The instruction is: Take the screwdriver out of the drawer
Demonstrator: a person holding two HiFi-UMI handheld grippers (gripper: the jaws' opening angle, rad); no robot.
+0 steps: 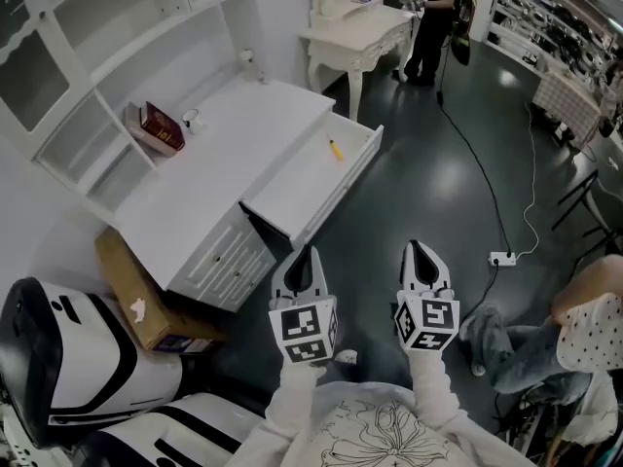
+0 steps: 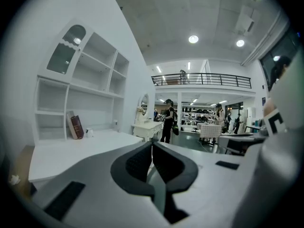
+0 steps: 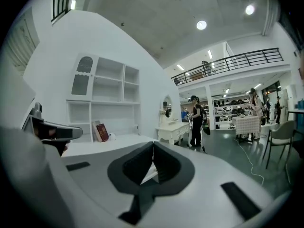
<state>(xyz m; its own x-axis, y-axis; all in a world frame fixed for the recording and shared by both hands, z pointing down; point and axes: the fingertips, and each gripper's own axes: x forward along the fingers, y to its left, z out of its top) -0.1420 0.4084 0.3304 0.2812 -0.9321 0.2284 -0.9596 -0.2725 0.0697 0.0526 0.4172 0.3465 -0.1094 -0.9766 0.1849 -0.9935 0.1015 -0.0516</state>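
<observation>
A small yellow-handled screwdriver lies inside the open white drawer pulled out from the white desk. My left gripper is shut with nothing in it, in front of the drawer's near corner. My right gripper is shut and empty too, over the dark floor to the right of the drawer. Both hang well short of the screwdriver. In the left gripper view the jaws meet at the tips; in the right gripper view my right gripper looks the same. The screwdriver is not seen in either gripper view.
A red book and a small cup stand at the desk's back under white shelves. A cardboard box leans beside the desk. A white dressing table, a standing person and a floor cable with socket lie beyond.
</observation>
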